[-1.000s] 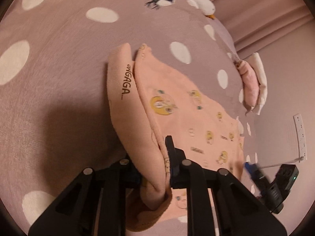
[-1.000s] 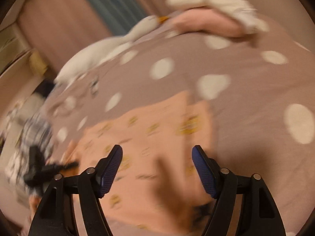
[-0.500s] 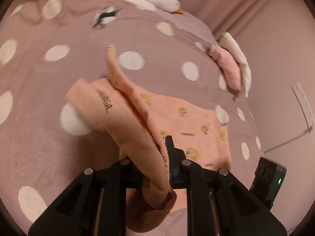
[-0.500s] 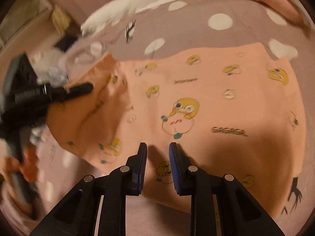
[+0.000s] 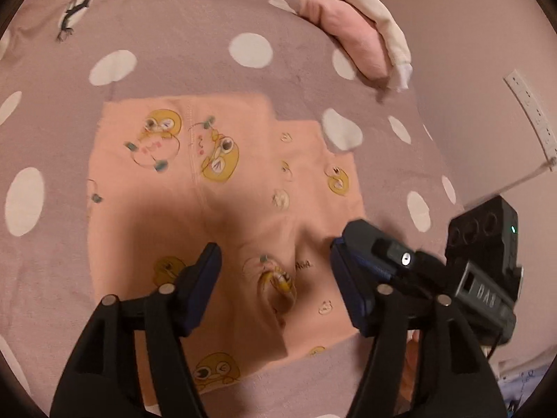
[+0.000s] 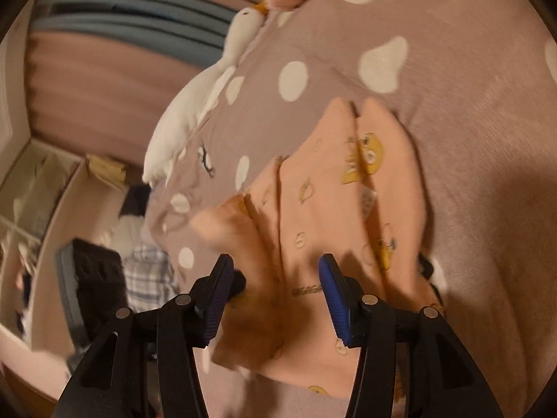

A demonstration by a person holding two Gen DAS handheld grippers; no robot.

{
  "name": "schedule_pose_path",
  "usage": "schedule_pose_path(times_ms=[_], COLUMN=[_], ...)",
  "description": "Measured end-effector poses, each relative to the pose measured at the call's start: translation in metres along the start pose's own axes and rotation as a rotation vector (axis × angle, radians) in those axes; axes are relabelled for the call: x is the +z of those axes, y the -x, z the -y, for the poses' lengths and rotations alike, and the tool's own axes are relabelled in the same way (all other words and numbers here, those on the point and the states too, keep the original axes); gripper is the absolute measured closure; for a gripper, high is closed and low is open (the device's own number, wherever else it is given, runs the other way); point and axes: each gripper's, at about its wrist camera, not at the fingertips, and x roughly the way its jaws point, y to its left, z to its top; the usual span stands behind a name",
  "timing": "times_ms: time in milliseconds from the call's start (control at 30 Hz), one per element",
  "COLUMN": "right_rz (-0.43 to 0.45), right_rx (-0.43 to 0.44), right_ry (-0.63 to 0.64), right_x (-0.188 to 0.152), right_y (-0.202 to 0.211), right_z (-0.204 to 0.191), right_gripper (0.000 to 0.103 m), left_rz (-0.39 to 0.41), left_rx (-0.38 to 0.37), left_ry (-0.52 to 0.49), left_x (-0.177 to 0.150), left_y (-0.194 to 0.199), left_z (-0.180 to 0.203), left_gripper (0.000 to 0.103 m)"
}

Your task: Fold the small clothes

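A mauve bedspread with white dots (image 5: 181, 35) covers the bed; a folded pink and cream cloth bundle (image 5: 355, 38) lies at one o'clock, a white plush goose (image 6: 195, 104) at ten.

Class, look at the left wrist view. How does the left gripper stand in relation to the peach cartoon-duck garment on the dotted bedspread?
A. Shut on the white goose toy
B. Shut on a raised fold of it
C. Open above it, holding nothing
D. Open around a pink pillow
C: the left gripper shows a wide gap between its fingers, with the peach cartoon-duck garment lying flat on the mauve white-dotted bedspread beneath.
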Motion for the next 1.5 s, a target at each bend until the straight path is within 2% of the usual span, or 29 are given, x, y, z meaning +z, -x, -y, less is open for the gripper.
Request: schedule_pose_path(times_ms=[33,67,133,233,367,500,633,700,833,933,1100,1200,1267,1333,1433,1500], right_rz=[0.002,0.001,0.001,-0.017,-0.051,-0.114,-0.168,-0.17,-0.187,-0.214,-0.178,-0.235,-0.252,-0.231,-0.19,-0.217], right_rx=[-0.002,-0.005,-0.004,0.0,-0.012,-0.064,-0.175,-0.188,-0.156,-0.225,-0.19,-0.117,-0.143,-0.169,-0.133,-0.122], right_ry=[-0.01,-0.016,-0.026,-0.031,0.036,0.098,0.122,0.125,0.197,0.199,0.147,0.148,0.182,0.178,0.11,0.11], right_x=[0.0,0.0,0.002,0.004,0.002,0.005,0.007,0.007,0.001,0.003,0.008,-0.002,-0.006,-0.002,0.008,0.006], right_y=[0.0,0.005,0.003,0.0,-0.008,-0.034,-0.056,-0.06,-0.067,-0.078,-0.071,-0.073,-0.077,-0.077,-0.072,-0.077], right_z=[0.001,0.004,0.004,0.006,-0.008,-0.025,-0.029,-0.032,-0.05,-0.048,-0.04,-0.044,-0.048,-0.047,-0.037,-0.034], right_gripper=[0.044,0.043,0.043,0.043,0.043,0.043,0.043,0.043,0.043,0.043,0.043,0.043,0.043,0.044,0.046,0.048], left_rz=[0.001,0.007,0.027,0.07,0.095,0.095,0.098,0.099,0.089,0.085,0.089,0.091,0.09,0.083,0.074,0.073], left_rx=[-0.002,0.005,0.014,0.007,0.028,0.051,0.041,0.038,0.021,0.008,0.0,-0.011,-0.016,-0.023,-0.018,-0.014], left_ry=[-0.01,-0.016,-0.02,0.021,0.05,0.056,0.073,0.078,0.09,0.114,0.127,0.129,0.13,0.126,0.114,0.115], left_x=[-0.001,-0.002,-0.006,-0.015,-0.03,-0.048,-0.058,-0.061,-0.068,-0.071,-0.074,-0.074,-0.074,-0.075,-0.076,-0.076], left_y=[0.002,0.005,0.014,0.032,0.048,0.058,0.064,0.065,0.066,0.068,0.074,0.074,0.073,0.072,0.072,0.071], left_z=[0.0,0.001,-0.003,-0.022,-0.044,-0.063,-0.076,-0.082,-0.092,-0.1,-0.107,-0.107,-0.105,-0.103,-0.1,-0.1], left_gripper=[0.035,0.034,0.034,0.027,0.026,0.026,0.026,0.026,0.026,0.026,0.026,0.026,0.026,0.026,0.026,0.026])
